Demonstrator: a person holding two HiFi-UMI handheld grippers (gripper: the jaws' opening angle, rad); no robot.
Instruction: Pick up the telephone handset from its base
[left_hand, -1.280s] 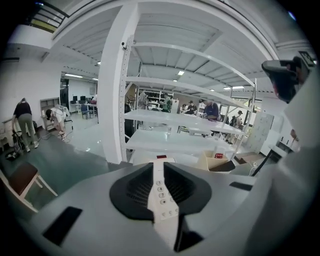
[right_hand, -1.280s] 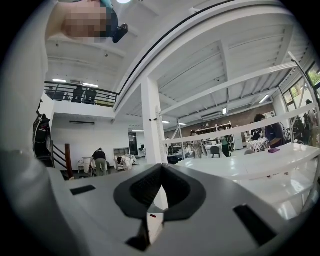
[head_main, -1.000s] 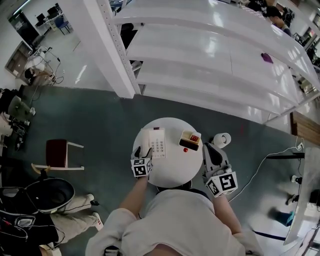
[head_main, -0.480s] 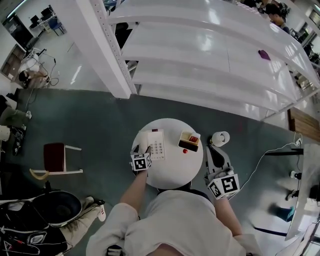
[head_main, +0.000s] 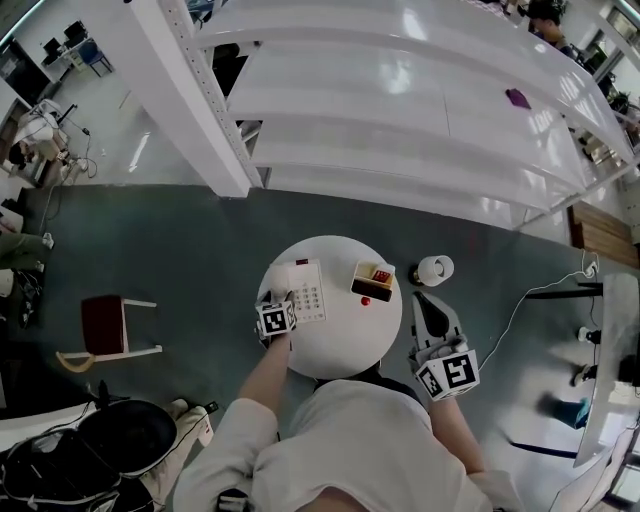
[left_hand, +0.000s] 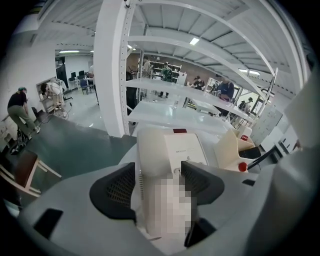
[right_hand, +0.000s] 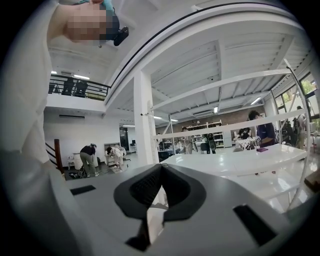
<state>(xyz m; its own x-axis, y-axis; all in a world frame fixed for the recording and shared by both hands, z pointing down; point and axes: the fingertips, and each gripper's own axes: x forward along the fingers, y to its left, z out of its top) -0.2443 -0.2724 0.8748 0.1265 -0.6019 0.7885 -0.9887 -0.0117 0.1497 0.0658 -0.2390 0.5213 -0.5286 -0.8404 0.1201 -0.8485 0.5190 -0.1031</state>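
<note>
One risk: our left tongs (left_hand: 157, 175), clamped on the near end of the white plastic telephone handset (left_hand: 152, 150), could tip it or drag its white keypad base (left_hand: 187, 147), while our right tongs (right_hand: 161, 172) hang closed and empty.

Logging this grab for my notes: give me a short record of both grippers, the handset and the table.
left gripper: jaws closed on the handset, one each side
handset: appears to lie on the telephone base, not lifted
right gripper: shut, empty, beside the table
table: round, white; also holds a small box
</note>
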